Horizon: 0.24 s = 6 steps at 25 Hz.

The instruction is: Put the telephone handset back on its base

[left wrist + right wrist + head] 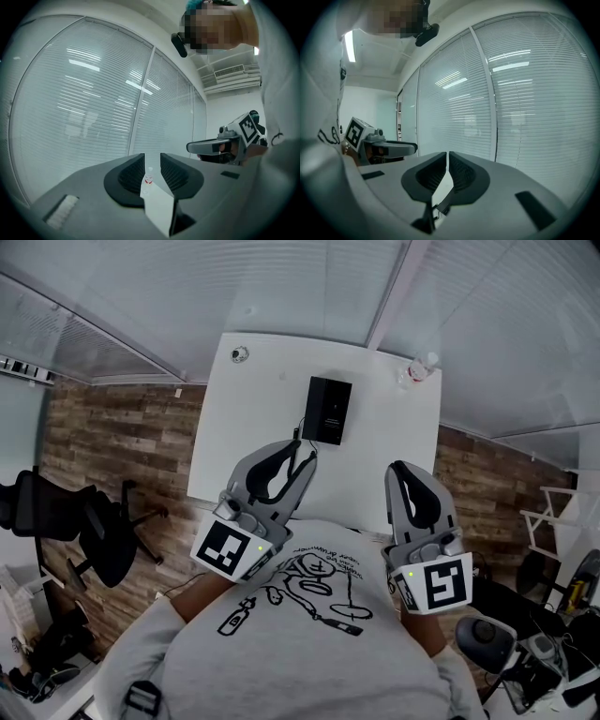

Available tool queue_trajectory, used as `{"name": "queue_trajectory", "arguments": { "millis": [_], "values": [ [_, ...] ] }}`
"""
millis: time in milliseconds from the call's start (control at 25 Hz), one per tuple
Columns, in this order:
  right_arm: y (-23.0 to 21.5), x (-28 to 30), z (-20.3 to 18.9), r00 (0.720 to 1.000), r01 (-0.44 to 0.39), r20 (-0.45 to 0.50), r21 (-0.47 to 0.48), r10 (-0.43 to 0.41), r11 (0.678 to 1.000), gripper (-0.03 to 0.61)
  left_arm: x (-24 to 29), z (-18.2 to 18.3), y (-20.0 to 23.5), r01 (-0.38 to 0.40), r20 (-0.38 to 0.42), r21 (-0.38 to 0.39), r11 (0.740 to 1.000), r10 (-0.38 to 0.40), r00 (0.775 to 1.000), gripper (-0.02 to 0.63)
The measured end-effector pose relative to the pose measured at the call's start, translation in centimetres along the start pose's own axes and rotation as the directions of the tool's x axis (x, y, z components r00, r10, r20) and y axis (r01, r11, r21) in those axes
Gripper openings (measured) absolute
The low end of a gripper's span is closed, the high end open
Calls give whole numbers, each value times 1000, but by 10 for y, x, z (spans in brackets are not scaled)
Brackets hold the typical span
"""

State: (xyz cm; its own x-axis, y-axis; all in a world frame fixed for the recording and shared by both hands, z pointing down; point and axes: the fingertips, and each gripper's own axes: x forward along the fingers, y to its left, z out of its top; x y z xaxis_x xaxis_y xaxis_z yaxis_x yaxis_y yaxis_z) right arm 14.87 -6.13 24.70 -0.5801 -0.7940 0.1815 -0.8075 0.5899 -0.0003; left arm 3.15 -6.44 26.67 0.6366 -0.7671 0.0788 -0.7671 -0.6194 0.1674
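Note:
A black telephone [327, 410] lies at the middle of the white table [246, 432]; from here I cannot tell the handset from the base. A thin cord [301, 430] leaves its near left corner. My left gripper [302, 452] hovers just in front of the phone, over the cord. It is open by a narrow gap with nothing in it. My right gripper [399, 469] hangs at the table's near right edge, shut and empty. Both are held close to the person's chest. Each gripper view looks across the tabletop [157, 206] towards the window blinds.
A small clear bottle [424, 367] stands at the table's far right corner and shows between the left jaws as bottle [148, 179]. A small round object [240, 354] lies at the far left corner. A black office chair [89, 521] stands on the wooden floor to the left.

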Motion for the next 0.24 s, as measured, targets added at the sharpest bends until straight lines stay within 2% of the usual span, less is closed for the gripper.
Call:
{"name": "queue_trajectory", "arguments": {
  "millis": [240],
  "values": [
    [2, 1, 0, 1000, -1, -3, -7, 1, 1000, 12, -2, 0, 2, -2, 0, 4, 1000, 2, 1000, 103]
  ]
}}
